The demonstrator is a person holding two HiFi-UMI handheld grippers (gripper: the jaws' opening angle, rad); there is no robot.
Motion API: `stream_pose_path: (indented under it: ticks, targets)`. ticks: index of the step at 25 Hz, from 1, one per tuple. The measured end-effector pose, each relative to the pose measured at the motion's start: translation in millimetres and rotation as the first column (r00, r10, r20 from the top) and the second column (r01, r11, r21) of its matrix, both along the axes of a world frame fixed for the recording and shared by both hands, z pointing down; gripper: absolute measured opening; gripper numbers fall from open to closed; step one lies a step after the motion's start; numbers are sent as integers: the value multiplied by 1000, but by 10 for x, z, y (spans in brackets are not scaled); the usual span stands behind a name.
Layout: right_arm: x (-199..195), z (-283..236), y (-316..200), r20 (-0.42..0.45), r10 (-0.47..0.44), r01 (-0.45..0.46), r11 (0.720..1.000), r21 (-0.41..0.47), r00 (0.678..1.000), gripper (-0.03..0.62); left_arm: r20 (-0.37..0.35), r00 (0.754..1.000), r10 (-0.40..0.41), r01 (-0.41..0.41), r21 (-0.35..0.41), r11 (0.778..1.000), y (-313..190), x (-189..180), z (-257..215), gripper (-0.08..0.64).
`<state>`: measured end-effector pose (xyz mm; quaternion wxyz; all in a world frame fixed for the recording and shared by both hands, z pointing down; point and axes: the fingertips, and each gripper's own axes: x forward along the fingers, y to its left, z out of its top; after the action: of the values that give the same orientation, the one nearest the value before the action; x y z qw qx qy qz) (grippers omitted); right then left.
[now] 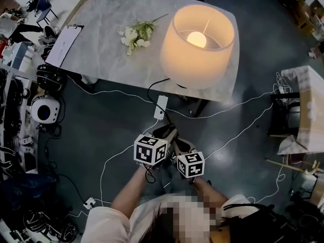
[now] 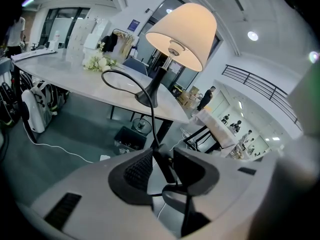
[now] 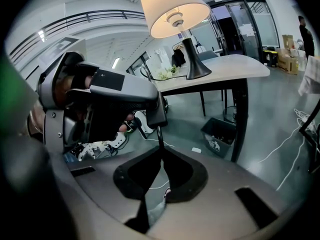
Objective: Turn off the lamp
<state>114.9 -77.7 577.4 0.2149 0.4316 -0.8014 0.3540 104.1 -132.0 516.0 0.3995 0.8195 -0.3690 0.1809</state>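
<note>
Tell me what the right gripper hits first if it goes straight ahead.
Most likely the left gripper: its jaw end sits just ahead of the right gripper, up the black cord held there; depth is hard to judge.

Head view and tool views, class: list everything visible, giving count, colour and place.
lamp: one, cream shade, lit, table's right end
table: one, pale marble top, centre
flowers: one bunch, white, on table left of lamp
clipboard: one, white paper, table's left edge
power strip: one, white, below table's front edge
cord: one, black, lamp base to both tools
left tool: one, grey, shut on cord
right tool: one, grey, shut on cord
</note>
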Motion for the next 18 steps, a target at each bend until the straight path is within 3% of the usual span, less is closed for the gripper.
stream_pose_path:
  ticks: [18]
  targets:
    - [-85,29,22,6,-17,18,1000,-15,1000,15,22,1000,-3,2,22,1000,-48,7,-6,94]
